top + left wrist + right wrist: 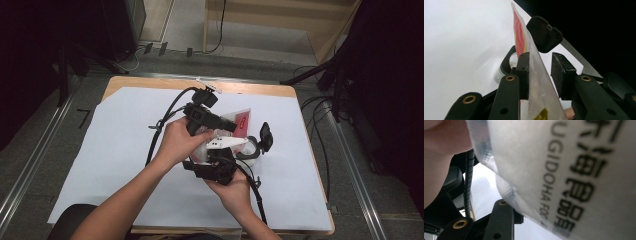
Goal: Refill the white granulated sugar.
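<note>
A clear pouch (242, 120) with a red label and white powder is held up between both hands over the middle of the table. My left gripper (229, 125) comes at it from the left. In the left gripper view the pouch (536, 82) stands edge-on between the two pads, filling the gap of my left gripper (540, 56). My right gripper (222, 155) holds the pouch from below. In the right gripper view the printed pouch (574, 170) lies close over the jaws, one finger (501, 220) shows at its edge, and the other is hidden.
A small clear jar (250, 149) with its black flip lid (266, 136) open stands just right of the grippers, and the jar (504, 67) sits beyond the pouch. A white sheet (125, 150) covers the wooden table. Cables trail from both grippers.
</note>
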The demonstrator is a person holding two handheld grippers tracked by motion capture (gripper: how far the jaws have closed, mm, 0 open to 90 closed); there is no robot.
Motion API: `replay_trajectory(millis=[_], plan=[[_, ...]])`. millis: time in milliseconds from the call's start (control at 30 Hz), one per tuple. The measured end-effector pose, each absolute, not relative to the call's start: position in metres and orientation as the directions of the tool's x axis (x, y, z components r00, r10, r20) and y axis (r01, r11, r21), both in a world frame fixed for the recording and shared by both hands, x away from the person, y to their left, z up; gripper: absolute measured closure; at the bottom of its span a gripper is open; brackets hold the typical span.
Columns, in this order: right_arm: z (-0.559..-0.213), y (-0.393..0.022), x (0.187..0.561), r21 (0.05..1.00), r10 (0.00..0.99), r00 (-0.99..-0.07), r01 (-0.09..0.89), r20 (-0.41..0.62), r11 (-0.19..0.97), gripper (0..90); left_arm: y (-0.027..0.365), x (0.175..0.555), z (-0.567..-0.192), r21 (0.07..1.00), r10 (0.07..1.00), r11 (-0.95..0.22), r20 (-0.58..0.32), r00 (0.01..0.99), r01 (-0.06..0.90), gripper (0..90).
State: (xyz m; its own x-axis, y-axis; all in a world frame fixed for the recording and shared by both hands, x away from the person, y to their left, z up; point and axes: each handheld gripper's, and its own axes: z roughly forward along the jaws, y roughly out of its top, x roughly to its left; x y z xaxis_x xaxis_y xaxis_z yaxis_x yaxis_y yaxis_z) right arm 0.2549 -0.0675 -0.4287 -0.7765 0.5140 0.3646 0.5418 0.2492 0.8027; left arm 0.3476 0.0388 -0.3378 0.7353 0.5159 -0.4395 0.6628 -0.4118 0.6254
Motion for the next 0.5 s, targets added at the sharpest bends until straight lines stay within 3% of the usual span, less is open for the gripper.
replay_trajectory(millis=[500], plan=[[-0.4280,-0.0680,0.2542,0.808,0.506,-0.784,0.532,0.359,0.252,64.4,0.0385,0.3451,-0.3354,0.622,0.521,-0.414,-0.437,0.734,0.664,69.8]])
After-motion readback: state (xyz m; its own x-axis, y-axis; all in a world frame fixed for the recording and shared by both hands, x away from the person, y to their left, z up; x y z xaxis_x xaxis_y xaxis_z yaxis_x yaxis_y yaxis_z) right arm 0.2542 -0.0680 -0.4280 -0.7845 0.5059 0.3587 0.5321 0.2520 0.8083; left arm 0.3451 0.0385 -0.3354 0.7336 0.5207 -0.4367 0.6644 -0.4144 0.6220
